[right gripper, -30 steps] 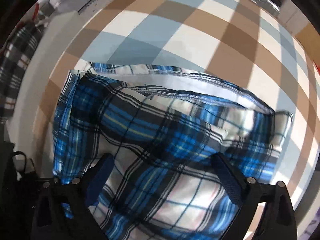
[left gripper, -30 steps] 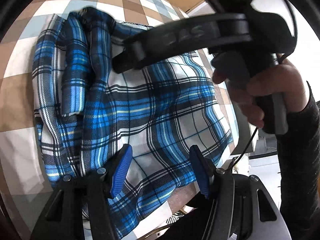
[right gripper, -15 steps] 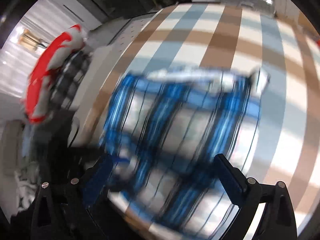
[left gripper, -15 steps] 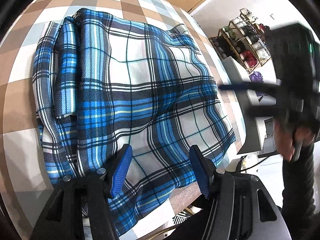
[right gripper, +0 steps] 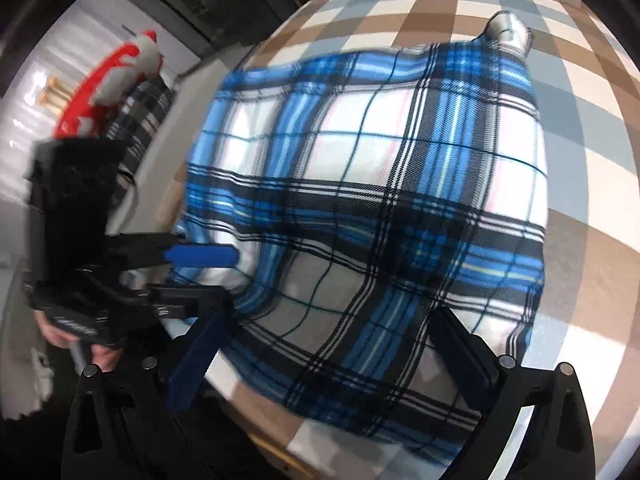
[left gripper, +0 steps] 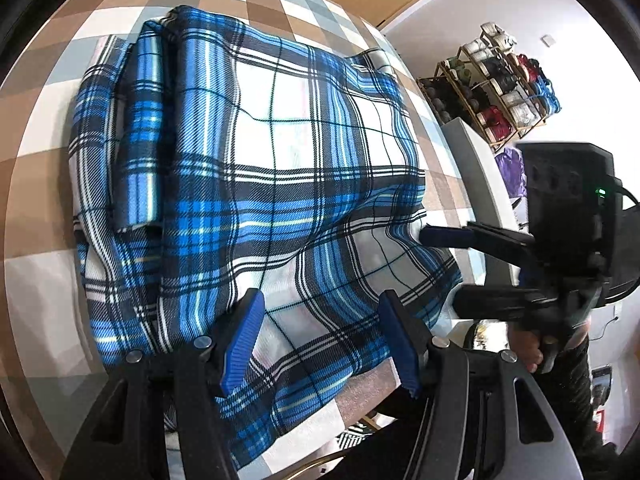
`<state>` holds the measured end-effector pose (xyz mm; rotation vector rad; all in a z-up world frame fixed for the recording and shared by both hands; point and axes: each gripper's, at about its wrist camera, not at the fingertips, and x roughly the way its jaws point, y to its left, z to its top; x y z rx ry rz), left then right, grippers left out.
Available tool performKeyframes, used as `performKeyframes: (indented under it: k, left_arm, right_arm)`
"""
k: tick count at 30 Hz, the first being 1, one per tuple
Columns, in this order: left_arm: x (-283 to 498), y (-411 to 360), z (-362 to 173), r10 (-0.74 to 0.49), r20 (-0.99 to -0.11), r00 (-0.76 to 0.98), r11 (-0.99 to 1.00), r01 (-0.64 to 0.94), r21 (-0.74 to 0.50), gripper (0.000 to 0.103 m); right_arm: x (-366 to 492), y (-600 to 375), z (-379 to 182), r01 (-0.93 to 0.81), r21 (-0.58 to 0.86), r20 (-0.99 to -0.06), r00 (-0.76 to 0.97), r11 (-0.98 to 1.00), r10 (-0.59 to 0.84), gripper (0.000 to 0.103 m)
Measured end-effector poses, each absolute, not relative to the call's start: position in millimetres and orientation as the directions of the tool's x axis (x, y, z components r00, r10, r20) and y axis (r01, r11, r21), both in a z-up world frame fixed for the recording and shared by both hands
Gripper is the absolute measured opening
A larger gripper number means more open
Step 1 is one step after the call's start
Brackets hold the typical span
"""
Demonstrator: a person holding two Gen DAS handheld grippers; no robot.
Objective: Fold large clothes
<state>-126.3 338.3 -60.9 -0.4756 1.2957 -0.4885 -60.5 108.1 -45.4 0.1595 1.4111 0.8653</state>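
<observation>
A blue, white and black plaid garment [left gripper: 264,184] lies folded on the checked table; it also shows in the right wrist view [right gripper: 380,208]. A folded sleeve lies along its left side in the left wrist view. My left gripper [left gripper: 320,340] is open and empty, hovering over the garment's near edge. My right gripper [right gripper: 332,360] is open and empty above the garment's near edge. In the left wrist view the right gripper [left gripper: 440,268] stands at the garment's right edge, jaws apart. In the right wrist view the left gripper [right gripper: 208,276] stands at the garment's left edge.
The table wears a brown, grey and white checked cloth [left gripper: 36,184]. A shelf of yarn spools [left gripper: 500,84] stands off the table at the right. A red and white item on a dark plaid cloth [right gripper: 120,92] lies beyond the table's left side.
The right gripper has left the middle of the garment and swung out to its right edge. The garment now lies flatter. The left gripper has barely moved.
</observation>
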Motion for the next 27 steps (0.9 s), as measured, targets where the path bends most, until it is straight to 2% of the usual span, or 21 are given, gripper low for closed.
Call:
performKeyframes:
  k: [6,10,15,16,19,24,27]
  left_arm:
    - [-127.5,339.7,-61.5,-0.599,-0.776,0.196,0.798,0.066,-0.599,0.054]
    - [-126.8,337.2,-62.5,-0.588,-0.784,0.198,0.806,0.068,-0.587,0.054]
    - [-127.1,340.2,-62.5,-0.599,-0.775,0.202,0.797,0.052,-0.602,0.054]
    - [-127.7,341.2,-63.0,-0.598,-0.776,0.203,0.797,0.050,-0.601,0.054]
    - [-128.5,342.0,-62.9,-0.598,-0.774,0.205,0.796,0.047,-0.603,0.054]
    - [-128.1,342.5,-62.9,-0.598,-0.775,0.205,0.796,0.044,-0.603,0.054]
    - [-128.9,341.9,-62.8,-0.589,-0.782,0.205,0.804,0.048,-0.593,0.054]
  right_arm:
    - [-82.8,85.0,-48.7,-0.410,0.638,-0.745,-0.115,0.652,0.657,0.103]
    - [-82.2,74.0,-67.4,-0.331,0.709,-0.677,-0.072,0.623,0.732,0.103]
    - [-84.2,80.4,-53.8,-0.355,0.651,-0.732,-0.059,0.671,0.679,0.103]
    - [-81.3,80.6,-47.3,-0.332,0.678,-0.710,-0.065,0.656,0.701,0.103]
    - [-77.7,81.9,-32.8,-0.287,0.808,-0.560,-0.102,0.514,0.823,0.103]
    - [-82.7,99.7,-55.4,-0.276,0.784,-0.606,-0.147,0.556,0.781,0.103]
    - [-85.7,101.8,-71.3,-0.252,0.792,-0.598,-0.133,0.556,0.791,0.103]
